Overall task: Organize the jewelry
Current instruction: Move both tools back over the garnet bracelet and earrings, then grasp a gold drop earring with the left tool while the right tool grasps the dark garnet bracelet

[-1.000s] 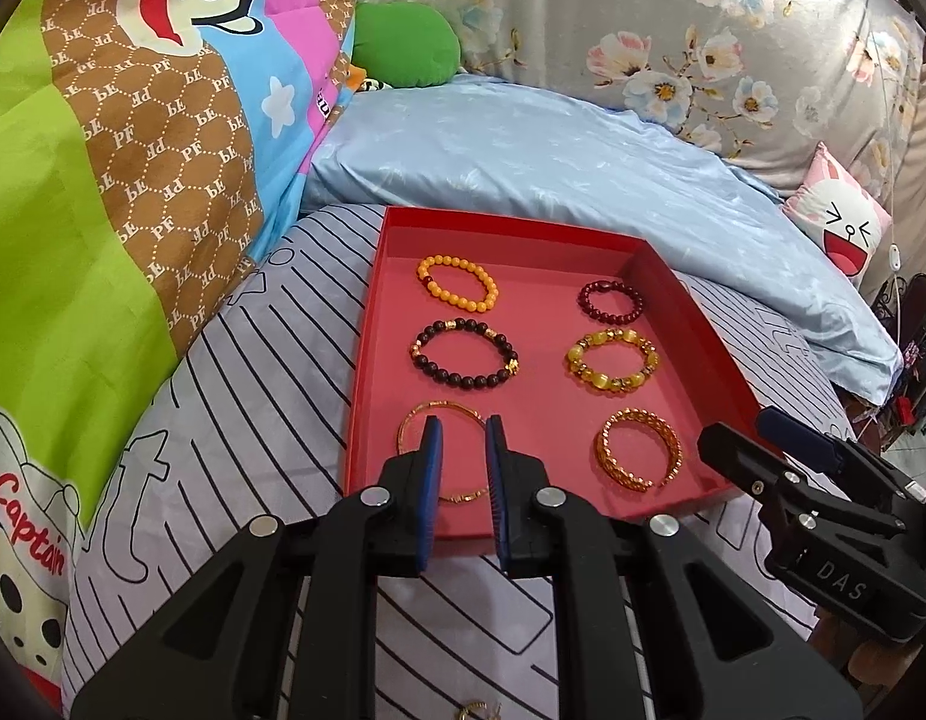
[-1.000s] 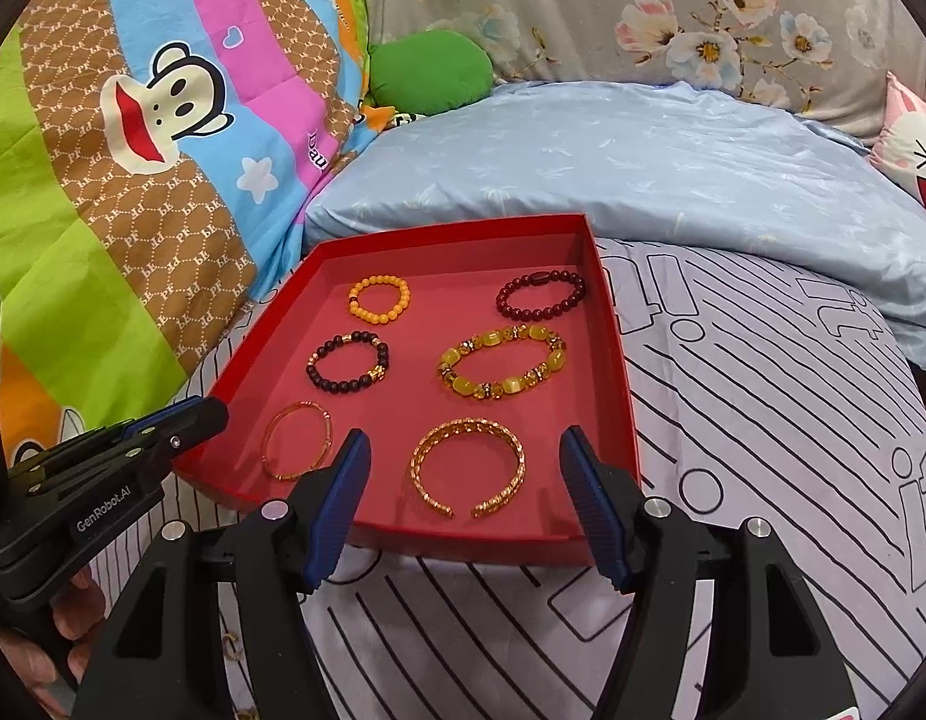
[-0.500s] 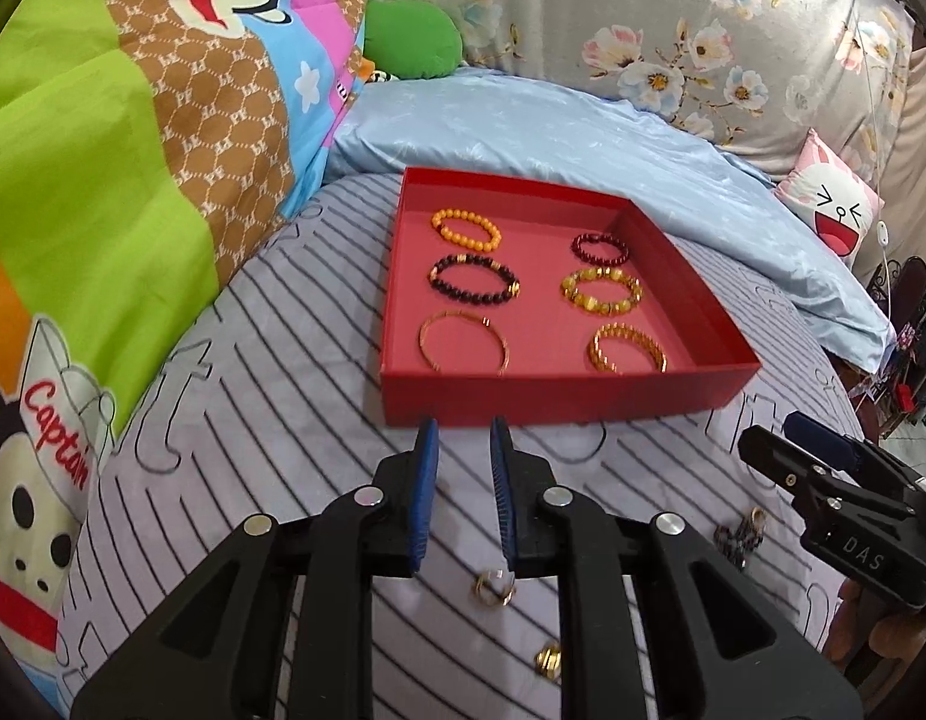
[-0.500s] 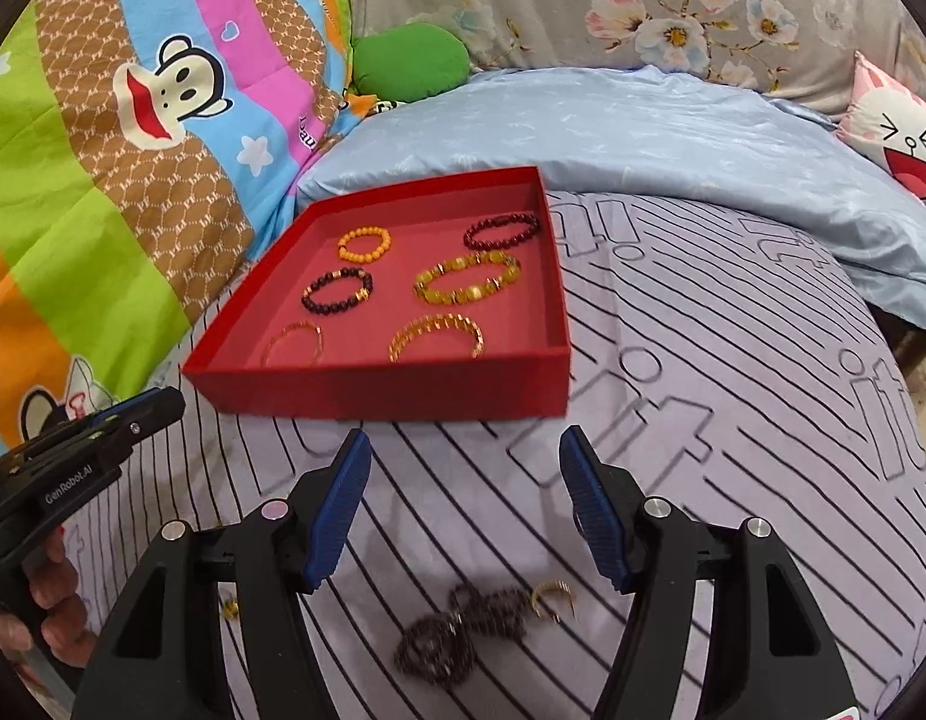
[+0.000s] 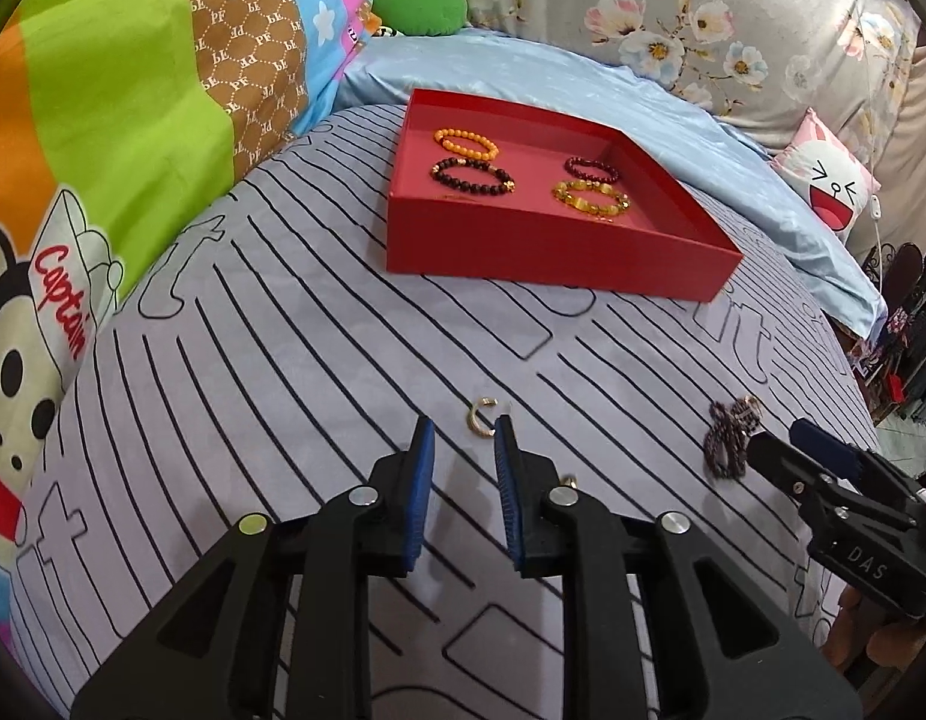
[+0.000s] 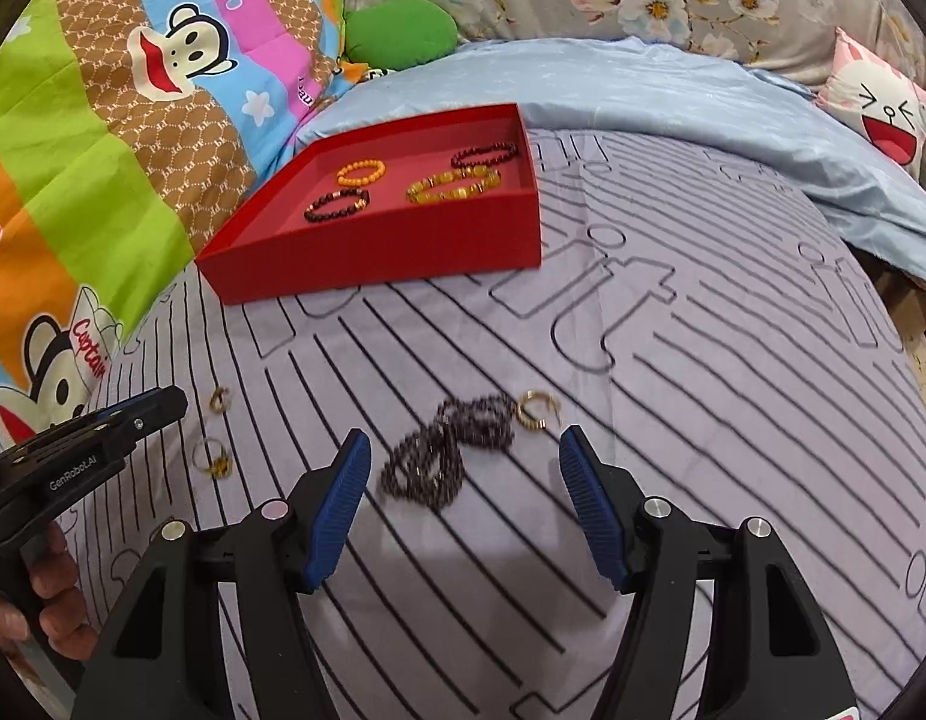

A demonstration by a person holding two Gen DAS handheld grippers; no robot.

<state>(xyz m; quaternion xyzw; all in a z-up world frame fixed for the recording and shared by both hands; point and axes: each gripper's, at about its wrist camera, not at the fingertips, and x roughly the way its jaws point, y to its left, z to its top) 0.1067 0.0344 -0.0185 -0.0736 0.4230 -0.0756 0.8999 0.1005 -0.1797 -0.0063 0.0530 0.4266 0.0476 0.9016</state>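
Broadly, a grey bedspread printed with black lines [image 5: 282,360] fills both views, with a pale blue quilt [image 6: 673,90] at the far side and a bright cartoon-monkey blanket [image 5: 102,120] on the left. On the far part of the bedspread sits a shallow red cardboard tray [image 5: 553,258] with beaded bracelets laid in it: an orange one [image 5: 466,143], a dark one with gold beads [image 5: 472,176], a maroon one [image 5: 589,168] and a yellow amber one [image 5: 589,198]. Loose pieces lie near the person on the cloth. The right gripper [image 6: 463,480] hangs with its blue pads spread wide and empty, the tangled dark bead strand [image 6: 444,450] just ahead between them and a small gold open ring [image 6: 536,409] beside it. The left gripper [image 5: 463,468] holds nothing; its jaws have just been opening and stand narrowly parted, a gold open hoop [image 5: 482,417] just beyond the tips and a smaller gold piece [image 5: 568,482] near the right pad. The step in hand looks like the approach to fetch loose jewelry. Next, each gripper likely needs to lower until its pads straddle a piece, then close gently; the thin hoop may slip on soft cloth.
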